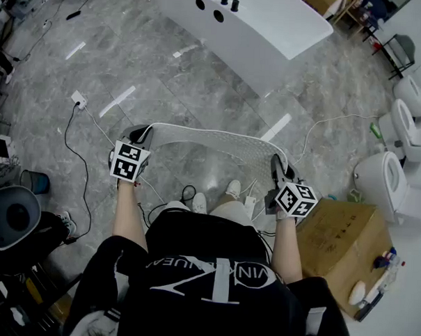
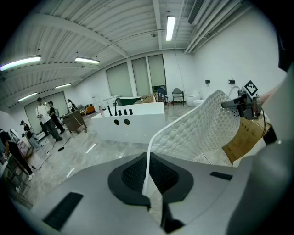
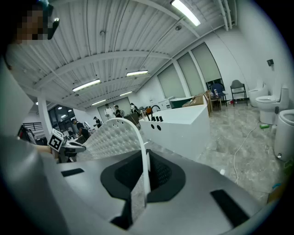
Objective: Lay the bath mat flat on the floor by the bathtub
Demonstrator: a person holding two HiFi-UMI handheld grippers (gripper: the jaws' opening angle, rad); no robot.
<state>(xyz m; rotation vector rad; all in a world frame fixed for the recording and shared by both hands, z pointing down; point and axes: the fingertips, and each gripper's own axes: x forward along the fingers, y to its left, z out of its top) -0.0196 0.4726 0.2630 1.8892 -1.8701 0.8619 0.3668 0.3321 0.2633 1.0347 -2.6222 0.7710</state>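
A white bath mat (image 1: 218, 145) with a bumpy, perforated surface hangs stretched in the air between my two grippers, above the grey marble floor. My left gripper (image 1: 136, 141) is shut on its left corner; in the left gripper view the mat's edge (image 2: 148, 158) runs between the pads and the sheet (image 2: 206, 128) curves away to the right. My right gripper (image 1: 277, 167) is shut on the right corner, and the right gripper view shows the mat's edge (image 3: 143, 160) pinched in the jaws. The white bathtub (image 1: 251, 23) stands ahead at the top of the head view.
Cables (image 1: 87, 130) trail over the floor at left and right. A cardboard box (image 1: 343, 236) sits by my right side, with toilets (image 1: 384, 180) beyond it. A bin (image 1: 13, 216) stands at left. People (image 2: 48, 119) work in the background.
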